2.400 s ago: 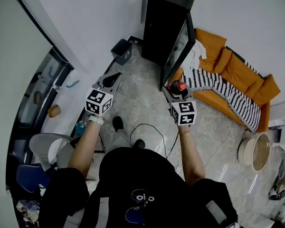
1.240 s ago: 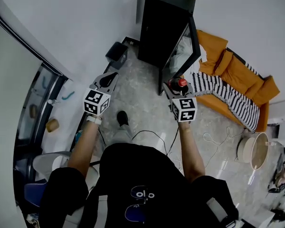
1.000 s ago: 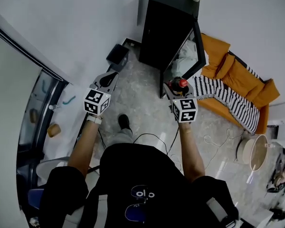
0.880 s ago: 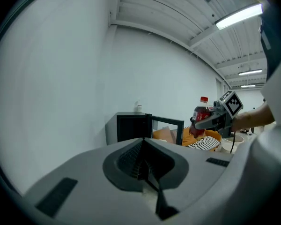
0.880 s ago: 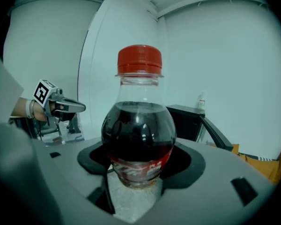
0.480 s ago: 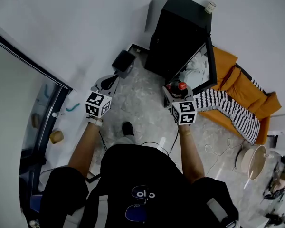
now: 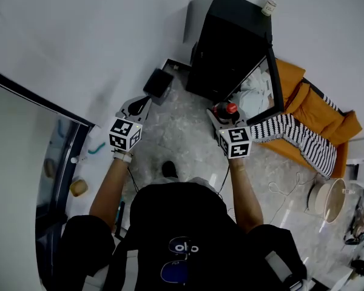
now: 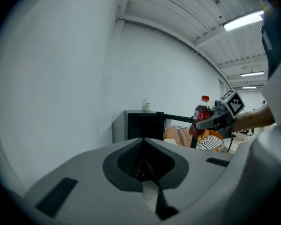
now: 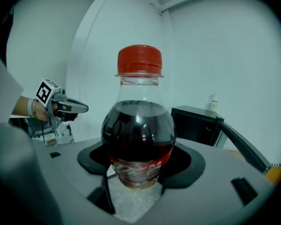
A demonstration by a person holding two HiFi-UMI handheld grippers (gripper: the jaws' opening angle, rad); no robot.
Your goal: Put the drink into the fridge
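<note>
The drink is a small bottle [image 9: 139,135] of dark soda with a red cap, held upright with my right gripper [image 7: 220,115] shut on its lower body. The same bottle [image 8: 201,118] shows at the right of the left gripper view. The black fridge [image 7: 230,41] stands against the white wall ahead, and its glass door [image 7: 272,71] is swung open to the right. The bottle [image 7: 228,110] is in front of the opening, outside the fridge. My left gripper [image 7: 139,105] is shut with nothing in it, held out to the left of the fridge.
A small dark bin [image 7: 159,80] sits on the floor left of the fridge. An orange sofa [image 7: 327,120] with a striped blanket [image 7: 291,135] lies right of the door. A small jar [image 7: 268,7] stands on the fridge top. A cable [image 7: 279,187] trails over the marble floor.
I have stepped closer to the fridge, which now sits nearer the right gripper. Both grippers keep their pose and the bottle stays held.
</note>
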